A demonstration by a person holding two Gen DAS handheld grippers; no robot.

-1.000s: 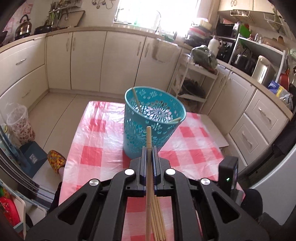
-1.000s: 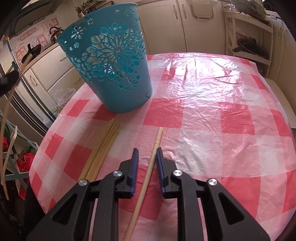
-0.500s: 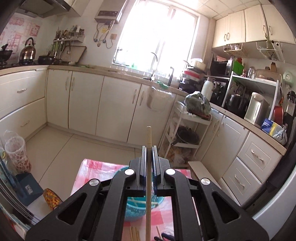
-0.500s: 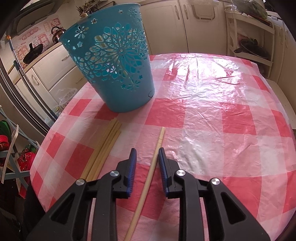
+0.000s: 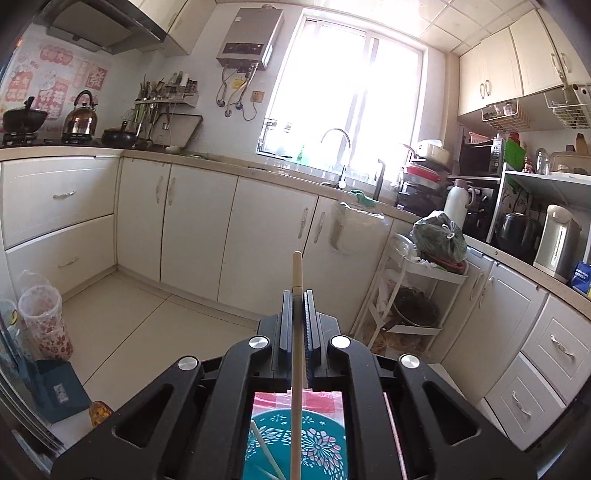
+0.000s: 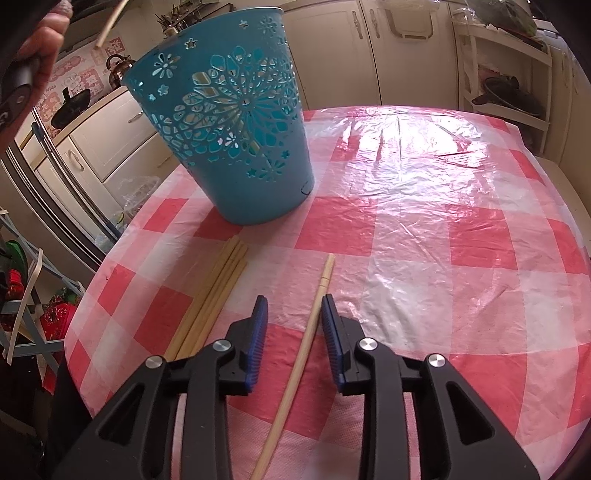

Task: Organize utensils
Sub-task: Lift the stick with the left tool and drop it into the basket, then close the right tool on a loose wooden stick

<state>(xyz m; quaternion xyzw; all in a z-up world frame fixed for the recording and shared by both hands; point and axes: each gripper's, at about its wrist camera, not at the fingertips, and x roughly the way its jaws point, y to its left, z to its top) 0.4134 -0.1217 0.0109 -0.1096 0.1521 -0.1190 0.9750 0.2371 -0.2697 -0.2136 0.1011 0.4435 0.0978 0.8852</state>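
Note:
My left gripper (image 5: pixel 297 295) is shut on a wooden chopstick (image 5: pixel 296 350) and holds it upright, high above the teal perforated basket (image 5: pixel 295 446), whose inside shows below between the gripper arms with another chopstick (image 5: pixel 264 448) in it. In the right wrist view the basket (image 6: pixel 225 125) stands on the red-checked table (image 6: pixel 443 229). My right gripper (image 6: pixel 294 302) is open, low over the table, its jaws either side of a single chopstick (image 6: pixel 308 332). A bundle of several chopsticks (image 6: pixel 212 299) lies to its left.
The left hand and its chopstick's tip (image 6: pixel 110 22) show at the top left of the right wrist view. The table's left edge (image 6: pixel 85 295) is near the bundle. Kitchen cabinets (image 5: pixel 195 229), a sink and a white rack (image 5: pixel 417 288) surround the table.
My left gripper has risen and tilted up with its chopstick, from facing the basket to standing above it. My right gripper has opened a little wider around the single chopstick.

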